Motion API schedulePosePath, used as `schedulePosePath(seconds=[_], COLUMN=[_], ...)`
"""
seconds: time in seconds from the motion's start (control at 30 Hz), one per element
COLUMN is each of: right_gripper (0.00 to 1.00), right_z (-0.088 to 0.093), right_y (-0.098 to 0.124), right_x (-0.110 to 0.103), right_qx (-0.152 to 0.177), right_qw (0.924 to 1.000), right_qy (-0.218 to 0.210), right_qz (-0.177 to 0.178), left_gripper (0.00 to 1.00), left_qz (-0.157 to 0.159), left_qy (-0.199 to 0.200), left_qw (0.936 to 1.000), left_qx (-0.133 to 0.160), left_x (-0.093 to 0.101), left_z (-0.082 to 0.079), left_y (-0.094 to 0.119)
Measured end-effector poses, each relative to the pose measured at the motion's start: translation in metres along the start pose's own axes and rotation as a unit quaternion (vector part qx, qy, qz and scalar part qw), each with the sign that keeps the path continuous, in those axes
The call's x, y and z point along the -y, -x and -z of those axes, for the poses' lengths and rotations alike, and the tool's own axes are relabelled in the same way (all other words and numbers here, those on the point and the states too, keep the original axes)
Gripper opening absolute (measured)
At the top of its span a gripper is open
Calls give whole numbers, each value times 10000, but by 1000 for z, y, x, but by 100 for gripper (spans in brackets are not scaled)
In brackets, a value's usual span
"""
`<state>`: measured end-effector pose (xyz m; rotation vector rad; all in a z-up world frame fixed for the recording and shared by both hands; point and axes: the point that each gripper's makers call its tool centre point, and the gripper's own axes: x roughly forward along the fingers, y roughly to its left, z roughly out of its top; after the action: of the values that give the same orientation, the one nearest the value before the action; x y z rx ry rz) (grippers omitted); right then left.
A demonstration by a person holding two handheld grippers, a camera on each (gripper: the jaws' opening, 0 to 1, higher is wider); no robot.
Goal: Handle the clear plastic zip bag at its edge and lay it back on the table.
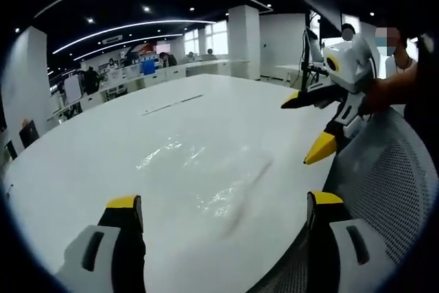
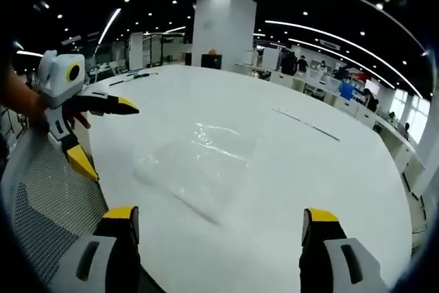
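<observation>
Right tool [image 2: 216, 228]: jaws rise from the bottom edge, spread wide, nothing between them
Zip bag [image 2: 195, 169]: clear plastic, lying flat on the counter just ahead of the jaws, creases catching light
Counter [image 2: 329, 169]: white, broad, rounded
Left tool [image 2: 103, 138]: enters at the left, hand-held, yellow-tipped jaws parted, above the counter's edge
Mesh chair back [image 2: 48, 197]: grey, lower left
</observation>
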<state>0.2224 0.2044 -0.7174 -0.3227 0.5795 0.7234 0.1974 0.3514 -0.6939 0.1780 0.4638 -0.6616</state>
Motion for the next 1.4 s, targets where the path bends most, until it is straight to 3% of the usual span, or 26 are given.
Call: schedulePosePath(seconds=[0.27, 0.6, 0.83, 1.4], right_gripper=[100, 100, 100, 100], right_z=[5, 6, 6, -1], right_y=[0, -1, 2, 3], right_x=[-2, -7, -2, 2], right_qx=[-113, -143, -116, 94], right_qw=[9999, 9998, 9999, 9999], right_qy=[9, 111, 41, -49], right_qz=[-37, -85, 6, 72], left_gripper=[99, 99, 99, 98], left_qz=[119, 90, 200, 133], left_qy=[-140, -358, -448, -490], left_qw=[9998, 9991, 9982, 9985], left_qx=[5, -196, -352, -184], left_x=[7, 0, 6, 6], left_z=[-1, 9, 15, 6], left_y=[0, 1, -2, 3])
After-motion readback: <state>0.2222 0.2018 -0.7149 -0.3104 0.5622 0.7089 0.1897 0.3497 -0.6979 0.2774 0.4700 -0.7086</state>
